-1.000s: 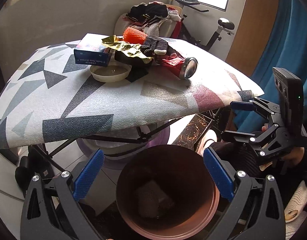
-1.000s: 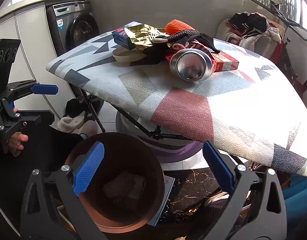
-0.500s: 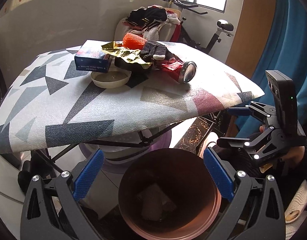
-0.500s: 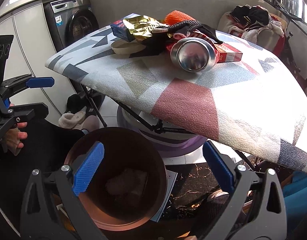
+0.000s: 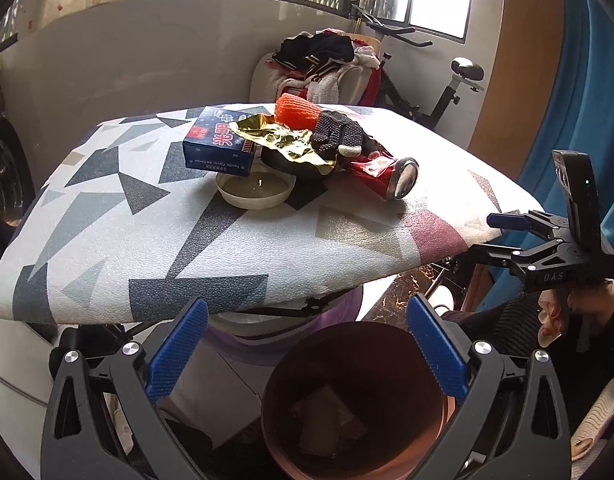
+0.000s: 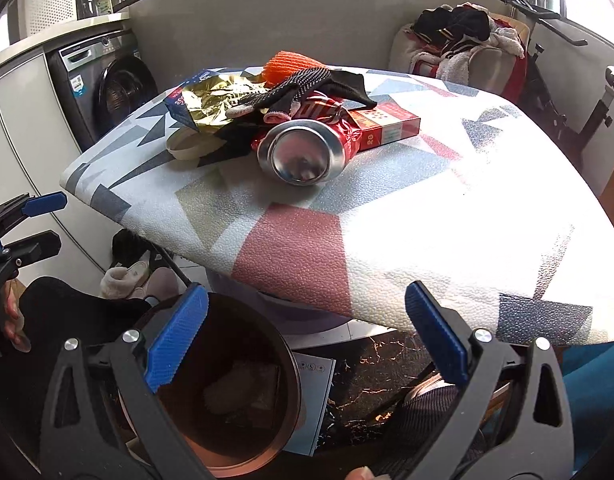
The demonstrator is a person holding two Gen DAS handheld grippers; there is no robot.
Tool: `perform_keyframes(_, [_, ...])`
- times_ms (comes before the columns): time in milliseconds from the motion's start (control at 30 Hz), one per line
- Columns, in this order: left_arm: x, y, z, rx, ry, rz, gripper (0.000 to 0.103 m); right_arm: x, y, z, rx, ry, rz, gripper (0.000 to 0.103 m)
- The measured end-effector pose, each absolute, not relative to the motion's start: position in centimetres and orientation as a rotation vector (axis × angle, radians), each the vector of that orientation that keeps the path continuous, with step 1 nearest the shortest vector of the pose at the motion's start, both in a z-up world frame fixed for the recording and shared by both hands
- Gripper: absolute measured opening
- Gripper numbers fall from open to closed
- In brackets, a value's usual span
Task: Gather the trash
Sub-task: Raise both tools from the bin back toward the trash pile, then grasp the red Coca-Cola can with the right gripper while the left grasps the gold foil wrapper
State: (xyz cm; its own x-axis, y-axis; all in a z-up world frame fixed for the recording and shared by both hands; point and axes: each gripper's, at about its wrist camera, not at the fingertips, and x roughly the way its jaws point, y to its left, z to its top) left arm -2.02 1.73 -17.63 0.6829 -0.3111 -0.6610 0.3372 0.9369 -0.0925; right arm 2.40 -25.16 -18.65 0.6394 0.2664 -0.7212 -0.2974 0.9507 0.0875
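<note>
both tools are released and grasp nothing: the left tool (image 5: 307,344) hangs with its blue pads spread wide over the brown trash bin (image 5: 359,404), and the right tool (image 6: 307,340) is spread just as wide, its left pad over the same bin (image 6: 211,396) and its right pad over the edge of the surface (image 6: 447,216). from the left wrist view the right tool (image 5: 497,236) shows at the right edge of the surface (image 5: 119,240), gripped in a hand (image 5: 563,312); from the right wrist view the left tool (image 6: 49,220) shows at the far left, below the surface's level. the bin stands on the floor just in front of the surface and already has some crumpled scraps lying at its bottom. the trash is heaped together on the patterned surface: a crushed red can (image 6: 303,148) lies on its side with its silver end toward the right tool, touching a red carton (image 6: 387,124) behind it; a black dotted glove (image 6: 299,88) is draped over the can and over a crumpled gold wrapper (image 6: 211,100); an orange mesh piece (image 6: 291,64) sits at the back of the heap. a blue box (image 5: 223,144) rests partly on the rim of a cream dish (image 5: 255,192) at the left of the pile. a washing machine (image 6: 107,84) stands beyond the surface, and a pile of clothes (image 6: 463,44) lies in the background.
</note>
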Motion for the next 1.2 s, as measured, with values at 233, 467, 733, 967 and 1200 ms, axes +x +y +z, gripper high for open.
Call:
perform_keyframes(233, [0.8, 4.3, -16.3, -0.040, 0.754, -0.270, 0.097, 6.4, -27.3, -16.8, 0.091, 0.816, 0.282, 0.096])
perform_keyframes(467, [3.0, 5.6, -15.0, -0.121, 0.728, -0.237, 0.097, 9.5, -24.3, -16.9, 0.288, 0.883, 0.340, 0.080])
perform_keyframes(733, [3.8, 5.0, -15.5, -0.121, 0.740, -0.255, 0.097, 13.0, -23.5, -17.9, 0.501, 0.917, 0.268, 0.068])
perform_keyframes(967, [4.2, 5.3, -16.1, -0.148, 0.755, -0.265, 0.093, 12.9, -26.9, -17.7, 0.526, 0.875, 0.162, 0.055])
perform_keyframes(1200, [5.4, 5.6, -16.4, -0.217, 0.776, -0.273, 0.088, 13.4, -28.0, -16.1, 0.449, 0.839, 0.086, 0.051])
